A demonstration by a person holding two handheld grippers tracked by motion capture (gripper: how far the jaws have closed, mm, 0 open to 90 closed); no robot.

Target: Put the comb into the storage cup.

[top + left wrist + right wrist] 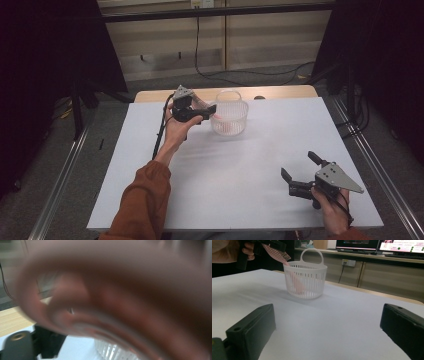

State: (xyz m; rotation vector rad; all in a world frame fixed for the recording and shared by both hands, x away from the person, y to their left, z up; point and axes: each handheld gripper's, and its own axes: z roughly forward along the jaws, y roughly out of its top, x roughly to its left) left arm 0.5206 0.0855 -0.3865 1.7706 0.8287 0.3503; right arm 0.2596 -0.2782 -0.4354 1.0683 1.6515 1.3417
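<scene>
A white slatted basket (230, 117) with a hoop handle stands on the far middle of the table. My left gripper (212, 111) is at the basket's left rim, shut on a pink, mesh-patterned flat strip (202, 104). In the right gripper view the pink strip (279, 254) slants down from the left gripper (274, 243) into the basket (305, 280). The left gripper view has the pink strip (120, 290) blurred right before the lens, with basket ribs (112, 351) below. My right gripper (297, 164) rests open near the front right, holding nothing; its jaws stand wide apart.
A white board (240, 170) covers the table, with a wooden edge (280, 92) at the back. The left gripper's cable (160, 132) trails down the board's left side. Monitors (402, 245) sit on a counter behind the table.
</scene>
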